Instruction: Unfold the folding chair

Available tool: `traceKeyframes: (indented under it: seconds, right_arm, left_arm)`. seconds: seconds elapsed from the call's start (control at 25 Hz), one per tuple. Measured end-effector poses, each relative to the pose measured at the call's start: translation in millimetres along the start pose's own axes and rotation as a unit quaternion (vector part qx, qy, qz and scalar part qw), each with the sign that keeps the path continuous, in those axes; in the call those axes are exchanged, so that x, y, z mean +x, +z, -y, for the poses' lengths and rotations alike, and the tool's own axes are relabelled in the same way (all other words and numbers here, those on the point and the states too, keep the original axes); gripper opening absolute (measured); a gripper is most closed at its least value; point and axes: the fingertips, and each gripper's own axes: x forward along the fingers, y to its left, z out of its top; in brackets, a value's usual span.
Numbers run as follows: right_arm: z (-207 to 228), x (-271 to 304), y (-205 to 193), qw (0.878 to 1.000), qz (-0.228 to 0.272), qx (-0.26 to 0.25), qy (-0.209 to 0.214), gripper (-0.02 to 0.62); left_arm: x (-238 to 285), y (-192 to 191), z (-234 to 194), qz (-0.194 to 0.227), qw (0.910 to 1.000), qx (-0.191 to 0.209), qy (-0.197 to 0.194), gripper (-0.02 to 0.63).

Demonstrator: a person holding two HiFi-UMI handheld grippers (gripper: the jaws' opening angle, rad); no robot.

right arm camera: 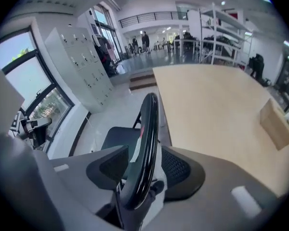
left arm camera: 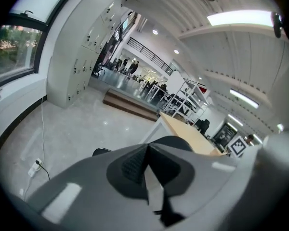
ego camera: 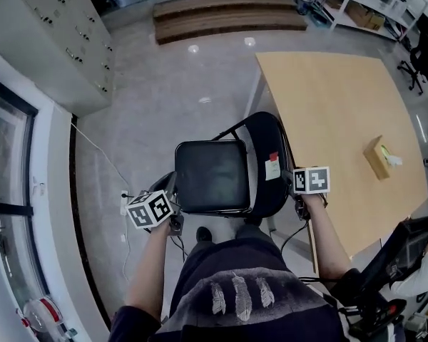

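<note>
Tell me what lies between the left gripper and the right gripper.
The folding chair's black seat and backrest, from left gripper to right gripper, shown in the head view.

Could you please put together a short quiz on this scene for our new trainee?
1. True or false: the left hand-held gripper is shut with nothing between its jaws.
2. What stands between the open jaws of the right hand-held gripper?
A. the edge of the folding chair's backrest
B. a cable
C. a locker door
3. Fill in: the small brown box lies on the wooden ____.

Key
1. True.
2. A.
3. table.
</note>
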Motion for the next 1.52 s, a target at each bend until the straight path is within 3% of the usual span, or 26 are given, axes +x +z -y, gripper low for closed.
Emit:
traceKeyframes:
  seconds: [0.12,0.28,0.4,0.64,0.8,0.96,1.24,1.52]
  right_arm:
    - [-13,-40,22,0.996,0.084,-0.011,-0.027,0.163]
    - [-79,-68,40,0.986,0.159,-0.034,0.027,0.0]
    - [-136,-88,43,0.976,0.192,-0.067,0.083,0.0]
    - [-203,-126,39,0.959,0.231,-0.098,0.135,0.0]
    - [-191,-153,41,0.949,0.268,-0.054,0.158,0.0]
    - [-175,-172,40,0.939,0.287,-0.022,0.188,0.0]
    - [-158,-193,29,0.92,0.302,-0.033,0.247,0.0]
    - [-106,-222,-4,0.91,0.3,-0.029,0.284,0.0]
  left_arm:
    - [-22,12,0,0.021,0.9991,0.019,-0.032,0.002]
    - [-52,26,4,0.048,0.996,0.052,-0.053,0.002]
    - [-66,32,20,0.063,0.9915,0.083,-0.078,0.002]
    - [-70,46,54,0.067,0.9796,0.128,-0.14,0.002]
    - [-61,40,81,0.057,0.9738,0.136,-0.173,0.002]
    - [-72,38,104,0.064,0.9702,0.162,-0.169,0.002]
    - [-89,18,166,0.072,0.9614,0.212,-0.159,0.002]
    - [-90,-22,243,0.061,0.9583,0.23,-0.158,0.002]
